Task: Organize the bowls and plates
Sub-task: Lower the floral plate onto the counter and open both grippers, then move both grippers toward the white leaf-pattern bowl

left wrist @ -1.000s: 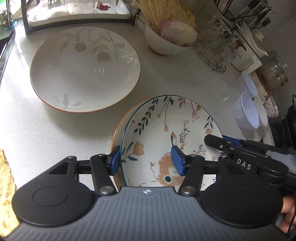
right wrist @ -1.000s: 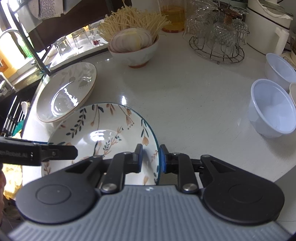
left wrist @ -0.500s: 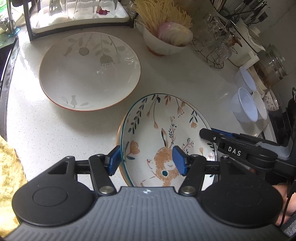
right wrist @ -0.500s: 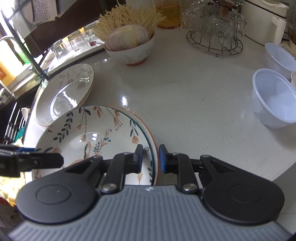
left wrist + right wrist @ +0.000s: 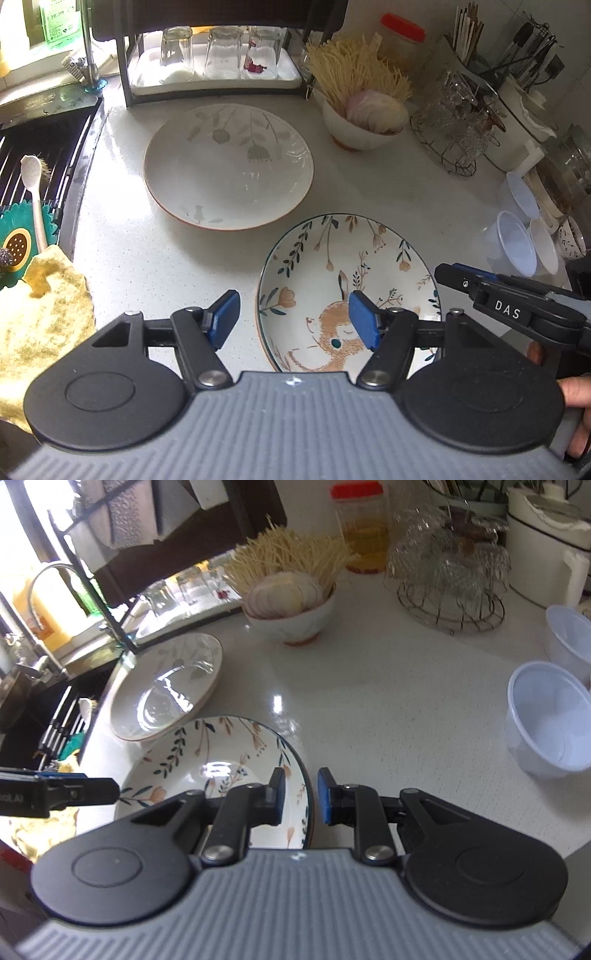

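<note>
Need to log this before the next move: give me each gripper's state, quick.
Left gripper: jaws opening, gripping nothing; the rabbit-patterned floral ceramic plate lies below.
Right gripper: shut on that plate's rim.

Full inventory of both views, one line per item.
rabbit plate: 1, white floral with teal rim, front centre
large plate: 1, white with grey flowers, behind the rabbit plate
noodle bowl: 1, white, back centre
plastic bowls: at least 3, translucent white, right edge
glasses: 3, clear, upside down in the back rack
jar: 1, red lid, yellow liquid, back
wire stand: 1, metal, holding glass cups, back right
cloth: 1, yellow, front left
spoon: 1, white, in the sink
left tool: black with blue pads, jaws opening astride the rabbit plate's left rim, not pressing
right tool: same colours, shut on its right rim
</note>
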A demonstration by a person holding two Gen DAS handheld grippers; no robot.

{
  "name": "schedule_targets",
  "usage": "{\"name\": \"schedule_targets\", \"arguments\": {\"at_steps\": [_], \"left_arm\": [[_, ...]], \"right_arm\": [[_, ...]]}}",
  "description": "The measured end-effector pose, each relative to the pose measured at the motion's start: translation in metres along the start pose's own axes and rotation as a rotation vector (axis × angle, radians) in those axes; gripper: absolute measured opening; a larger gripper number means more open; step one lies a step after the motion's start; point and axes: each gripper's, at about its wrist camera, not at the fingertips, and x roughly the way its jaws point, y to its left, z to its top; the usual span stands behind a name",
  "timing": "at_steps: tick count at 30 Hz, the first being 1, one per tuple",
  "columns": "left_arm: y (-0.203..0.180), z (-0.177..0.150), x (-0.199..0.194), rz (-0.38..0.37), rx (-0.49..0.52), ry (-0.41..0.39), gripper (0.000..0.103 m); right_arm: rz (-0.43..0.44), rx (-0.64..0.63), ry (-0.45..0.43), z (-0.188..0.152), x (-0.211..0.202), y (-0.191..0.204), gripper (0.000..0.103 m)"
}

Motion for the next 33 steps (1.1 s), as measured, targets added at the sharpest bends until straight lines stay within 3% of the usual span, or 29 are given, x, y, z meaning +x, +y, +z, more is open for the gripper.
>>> {"name": "schedule_targets", "arguments": {"at_steps": [8, 15, 22, 33], "left_arm": [[-0.038, -0.014, -0.057, 0.043, 0.047, -0.141, 0.07], [-0.063, -0.032, -0.106, 0.066, 0.054, -0.231, 0.07], [-0.096, -0.059, -0.137, 0.055, 0.048, -0.288, 0.07], [-0.135, -0.101, -0.154, 0.039, 0.035, -0.295, 0.07]], "right_arm": [[0.078, -0.062, -0.119, 0.017, -0.053, 0.006, 0.022], [0.128, -0.075, -0.199, 0.009, -0.109, 0.005, 0.022], [0.132, -0.069, -0.265, -0.01, -0.156, -0.008, 0.022], [0.135, -0.038, -0.264, -0.047, -0.191, -0.039, 0.022]]}}
